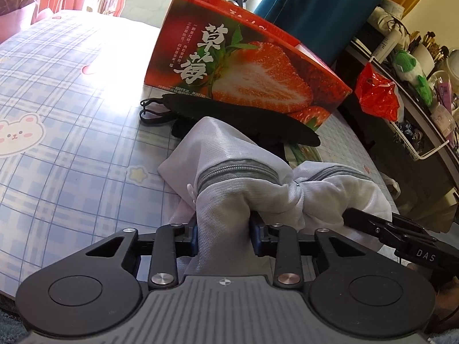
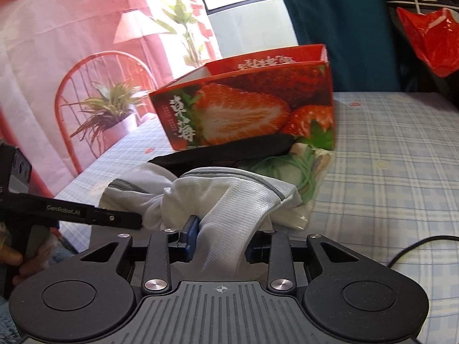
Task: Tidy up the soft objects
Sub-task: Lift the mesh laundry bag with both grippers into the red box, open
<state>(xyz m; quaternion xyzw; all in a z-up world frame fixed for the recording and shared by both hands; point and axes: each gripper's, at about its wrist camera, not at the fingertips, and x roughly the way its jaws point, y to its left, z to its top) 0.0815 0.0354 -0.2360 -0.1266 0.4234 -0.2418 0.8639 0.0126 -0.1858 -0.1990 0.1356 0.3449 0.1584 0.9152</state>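
Both tongs are on the white mesh laundry bag (image 1: 229,169) now. The left tongs (image 1: 223,236) are closed most of the way, blue pads pinching a bunch of mesh; the right tongs (image 2: 219,243) are likewise narrowed onto their own fold beside the grey zipper (image 2: 229,173). The bag sits on the tabletop (image 1: 71,149), just in front of the strawberry box (image 2: 246,109), whose top stands open. By my reading, the task is early: nothing soft is visible in the box, and a black pouch-like item (image 1: 243,114) plus a clear packet of green cord (image 2: 304,160) lie at its foot, unsorted. The cloth is blue plaid with cartoon bears. Behind it hang a pink scenic curtain (image 2: 71,43) and a teal drape (image 2: 338,28); a cluttered shelf (image 1: 416,91) runs alongside.
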